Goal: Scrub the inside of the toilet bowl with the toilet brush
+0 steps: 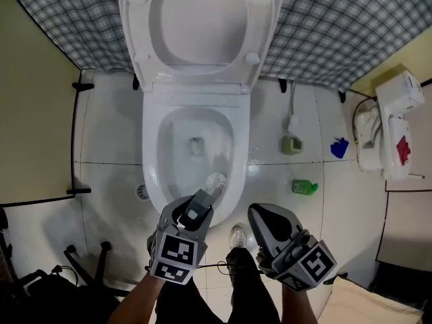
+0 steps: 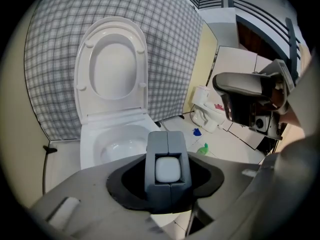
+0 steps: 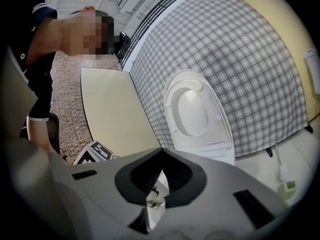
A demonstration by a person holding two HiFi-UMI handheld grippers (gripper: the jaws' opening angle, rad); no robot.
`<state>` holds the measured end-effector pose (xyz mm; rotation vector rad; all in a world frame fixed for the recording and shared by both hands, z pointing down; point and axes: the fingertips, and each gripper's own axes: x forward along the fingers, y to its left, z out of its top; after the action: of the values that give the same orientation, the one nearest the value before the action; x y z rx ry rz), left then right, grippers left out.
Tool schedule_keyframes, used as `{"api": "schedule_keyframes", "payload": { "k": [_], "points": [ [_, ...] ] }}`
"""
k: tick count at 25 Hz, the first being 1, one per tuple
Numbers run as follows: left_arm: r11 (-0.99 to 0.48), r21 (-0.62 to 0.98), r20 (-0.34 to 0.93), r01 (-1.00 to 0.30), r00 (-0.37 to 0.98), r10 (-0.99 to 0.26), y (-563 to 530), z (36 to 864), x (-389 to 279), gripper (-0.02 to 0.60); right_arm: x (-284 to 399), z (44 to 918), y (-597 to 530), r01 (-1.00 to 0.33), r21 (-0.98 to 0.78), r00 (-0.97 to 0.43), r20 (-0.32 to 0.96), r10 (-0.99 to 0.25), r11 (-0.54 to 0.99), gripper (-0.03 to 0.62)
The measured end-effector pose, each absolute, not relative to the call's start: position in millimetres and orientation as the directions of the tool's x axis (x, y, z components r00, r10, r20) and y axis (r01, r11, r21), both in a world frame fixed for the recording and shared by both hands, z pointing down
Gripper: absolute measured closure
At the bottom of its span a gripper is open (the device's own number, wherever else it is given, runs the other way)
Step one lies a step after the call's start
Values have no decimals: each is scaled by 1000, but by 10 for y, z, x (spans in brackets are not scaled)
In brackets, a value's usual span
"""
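A white toilet [image 1: 152,174] stands with seat and lid [image 1: 200,20] raised against the checked backdrop. My left gripper [image 1: 196,209] hovers over the bowl's front rim and is shut on the grey handle [image 2: 167,146] of the toilet brush. The brush's white bristle head [image 1: 216,181] sits low inside the bowl, by its front right wall. My right gripper [image 1: 260,214] hangs just right of the bowl's front, over the floor. Its jaws meet at the tips [image 3: 160,153] with nothing between them. From the left gripper view the right gripper [image 2: 235,86] shows at the upper right.
On the tiled floor right of the toilet lie a green bottle [image 1: 304,187], a blue object [image 1: 339,148] and a small green holder [image 1: 291,144]. A white appliance [image 1: 391,123] leans at the far right. A yellow panel [image 1: 34,113] bounds the left. My shoe [image 1: 237,235] is below the bowl.
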<state>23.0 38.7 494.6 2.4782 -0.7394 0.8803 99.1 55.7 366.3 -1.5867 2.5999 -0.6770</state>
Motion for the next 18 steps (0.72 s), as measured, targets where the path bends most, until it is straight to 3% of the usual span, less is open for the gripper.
{"api": "schedule_keyframes", "payload": {
  "k": [6, 18],
  "points": [
    [-722, 214, 676, -659, 633, -378, 388, 5011, 18, 391, 881, 3672, 590, -839, -373, -492, 211, -845, 396, 594],
    [-659, 162, 569, -735, 615, -546, -537, 5161, 490, 388, 1082, 3782, 521, -847, -382, -474, 225, -851, 370, 594]
  ]
}}
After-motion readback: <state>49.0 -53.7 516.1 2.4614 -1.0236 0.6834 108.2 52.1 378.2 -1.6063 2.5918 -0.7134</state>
